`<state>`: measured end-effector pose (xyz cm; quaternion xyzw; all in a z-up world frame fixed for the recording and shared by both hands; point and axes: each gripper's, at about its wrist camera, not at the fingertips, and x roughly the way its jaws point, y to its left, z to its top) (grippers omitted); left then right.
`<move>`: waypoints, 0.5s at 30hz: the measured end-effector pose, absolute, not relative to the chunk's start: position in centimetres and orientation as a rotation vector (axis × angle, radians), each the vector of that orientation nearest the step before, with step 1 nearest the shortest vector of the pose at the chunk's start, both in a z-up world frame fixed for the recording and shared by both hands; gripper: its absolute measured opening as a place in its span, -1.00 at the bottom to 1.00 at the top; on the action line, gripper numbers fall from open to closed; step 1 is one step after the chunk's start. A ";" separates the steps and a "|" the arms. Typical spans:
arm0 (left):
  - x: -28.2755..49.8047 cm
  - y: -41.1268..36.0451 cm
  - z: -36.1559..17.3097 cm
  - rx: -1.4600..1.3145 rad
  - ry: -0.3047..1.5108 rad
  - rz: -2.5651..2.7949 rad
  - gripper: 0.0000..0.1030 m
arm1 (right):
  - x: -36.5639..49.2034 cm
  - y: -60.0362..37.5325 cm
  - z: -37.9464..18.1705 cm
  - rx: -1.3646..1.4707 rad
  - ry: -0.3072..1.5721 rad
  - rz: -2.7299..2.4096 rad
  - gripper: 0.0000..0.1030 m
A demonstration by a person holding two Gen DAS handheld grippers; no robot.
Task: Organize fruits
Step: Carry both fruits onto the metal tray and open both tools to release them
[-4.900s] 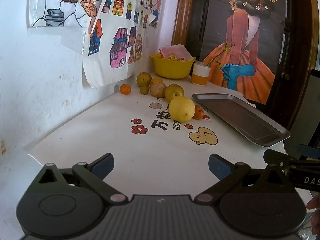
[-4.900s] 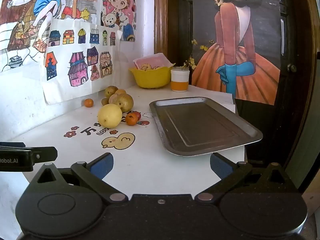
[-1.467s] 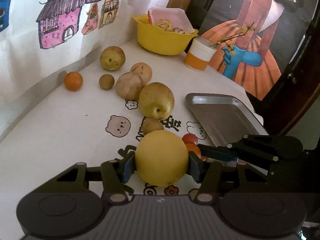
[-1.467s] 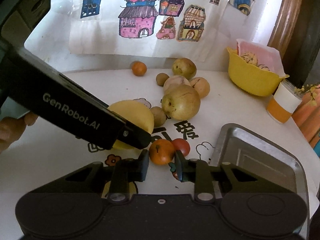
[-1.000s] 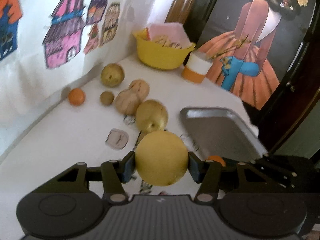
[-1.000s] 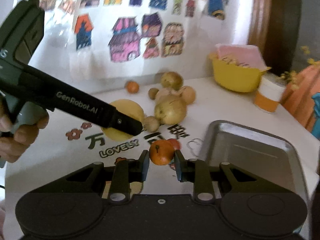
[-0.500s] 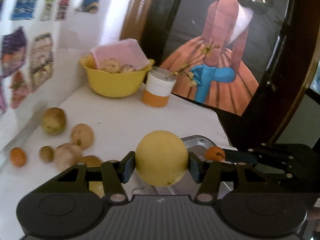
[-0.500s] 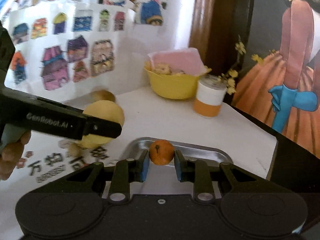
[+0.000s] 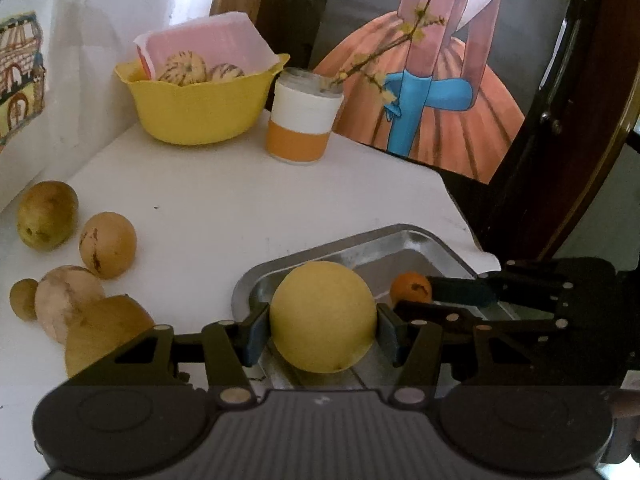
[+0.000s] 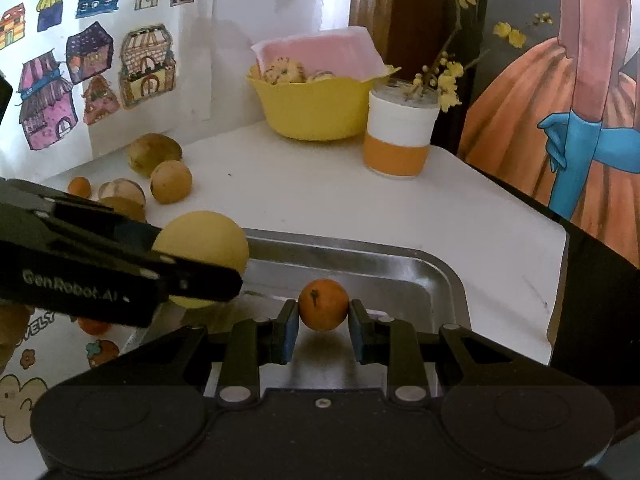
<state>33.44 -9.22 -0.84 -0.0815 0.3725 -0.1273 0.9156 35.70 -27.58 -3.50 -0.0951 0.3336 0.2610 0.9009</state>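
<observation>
Left wrist view: a large round yellow fruit (image 9: 323,316) sits clamped between the left gripper (image 9: 320,330) jaws, above the near corner of the shallow metal tray (image 9: 448,246). Right gripper (image 10: 323,326) jaws are narrowly parted, flanking a small orange fruit (image 10: 324,304) over the tray; contact with its sides is unclear. Brown fruits (image 9: 107,245) lie on the white desk (image 9: 248,196), left of the tray.

Your left gripper (image 10: 192,280) hides lower half of big yellow fruit (image 10: 208,246). Near end of tray (image 9: 360,246) hidden behind it. Small orange fruit (image 10: 93,326) on left worktop (image 10: 320,200) mostly covered.
</observation>
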 end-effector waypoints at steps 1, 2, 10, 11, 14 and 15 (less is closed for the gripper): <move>33.5 -9.2 -0.9 -0.167 0.768 -0.260 0.16 | 35.7 -27.6 -3.5 -0.197 0.691 0.541 -0.45; 33.5 -9.3 -0.9 -0.165 0.770 -0.260 0.16 | 35.7 -27.6 -3.6 -0.198 0.692 0.541 -0.44; 33.3 -9.3 -0.7 -0.169 0.763 -0.255 0.23 | 35.3 -27.9 -3.8 -0.193 0.696 0.509 -0.05; 33.1 -9.2 -0.5 -0.180 0.750 -0.262 0.31 | 35.1 -28.0 -3.8 -0.183 0.695 0.505 0.01; 32.2 -9.3 0.2 -0.180 0.714 -0.258 0.49 | 34.2 -28.5 -3.4 -0.166 0.683 0.496 0.19; 31.9 -9.3 0.5 -0.179 0.709 -0.258 0.49 | 33.7 -28.6 -3.2 -0.167 0.672 0.489 0.28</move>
